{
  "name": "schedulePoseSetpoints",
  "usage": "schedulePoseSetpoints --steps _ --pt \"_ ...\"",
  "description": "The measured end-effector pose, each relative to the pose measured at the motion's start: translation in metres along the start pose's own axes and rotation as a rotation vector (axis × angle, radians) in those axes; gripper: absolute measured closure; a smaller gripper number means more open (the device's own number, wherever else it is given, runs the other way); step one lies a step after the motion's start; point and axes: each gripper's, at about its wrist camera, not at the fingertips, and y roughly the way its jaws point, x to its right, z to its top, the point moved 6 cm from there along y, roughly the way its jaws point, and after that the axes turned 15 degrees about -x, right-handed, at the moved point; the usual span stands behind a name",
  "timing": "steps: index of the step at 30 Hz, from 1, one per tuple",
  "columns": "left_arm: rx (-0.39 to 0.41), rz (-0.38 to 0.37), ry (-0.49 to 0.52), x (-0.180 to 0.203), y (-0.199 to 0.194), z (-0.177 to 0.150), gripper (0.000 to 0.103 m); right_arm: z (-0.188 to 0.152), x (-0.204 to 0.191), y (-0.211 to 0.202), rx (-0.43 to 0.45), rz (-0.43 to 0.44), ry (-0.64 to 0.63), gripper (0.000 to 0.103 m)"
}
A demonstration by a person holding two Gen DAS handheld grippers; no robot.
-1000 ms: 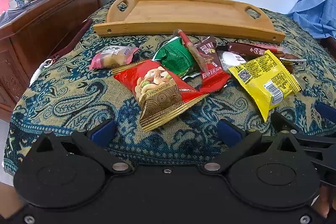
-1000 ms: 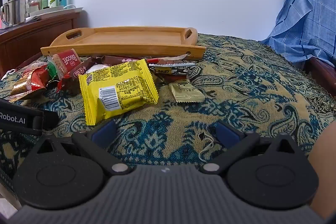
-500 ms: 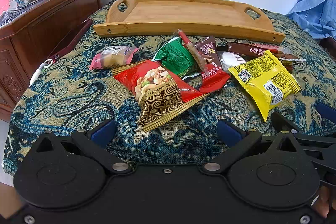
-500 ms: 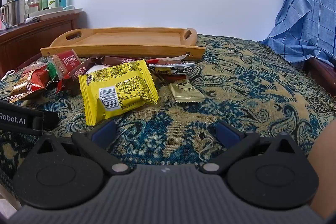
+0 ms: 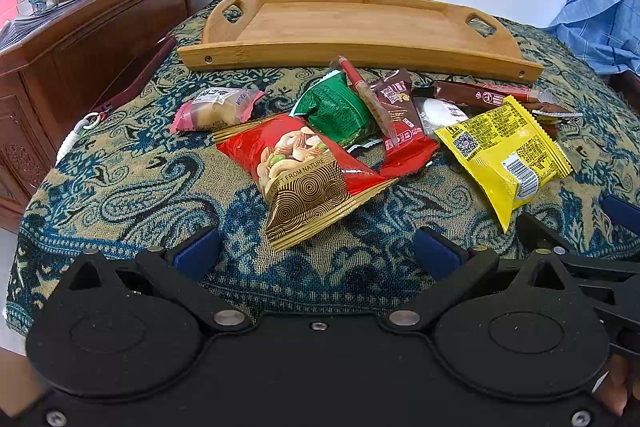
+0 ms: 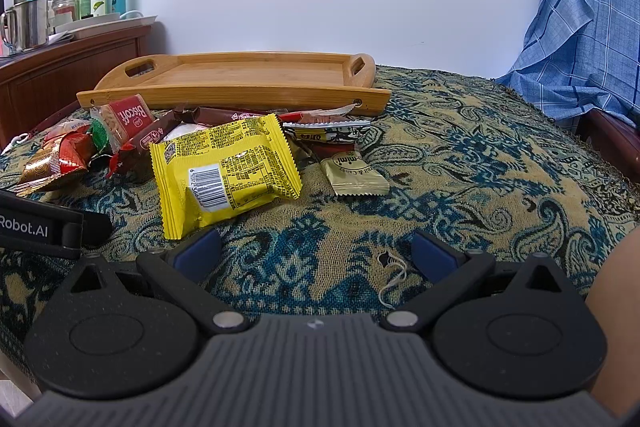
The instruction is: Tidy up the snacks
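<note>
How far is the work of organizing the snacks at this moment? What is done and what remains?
Nothing looks done yet: the wooden tray holds no snacks. Nothing is in hand either; the left gripper and the right gripper are both open. All is left: the yellow packet, the red nut bag, the green packet and the others lie on the patterned cloth before the tray.

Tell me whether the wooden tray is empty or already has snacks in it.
Empty. The long bamboo serving tray shows bare wood inside in both views; every snack packet lies on the patterned cloth in front.
</note>
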Motion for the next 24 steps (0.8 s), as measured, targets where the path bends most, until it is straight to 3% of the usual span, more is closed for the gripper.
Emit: schedulePoseSetpoints --steps 24 --pt "0.001 -0.001 -0.001 -0.0002 0.0000 0.0000 0.000 -0.0008 -0.0003 -0.0004 0.004 -0.001 0.001 0.000"
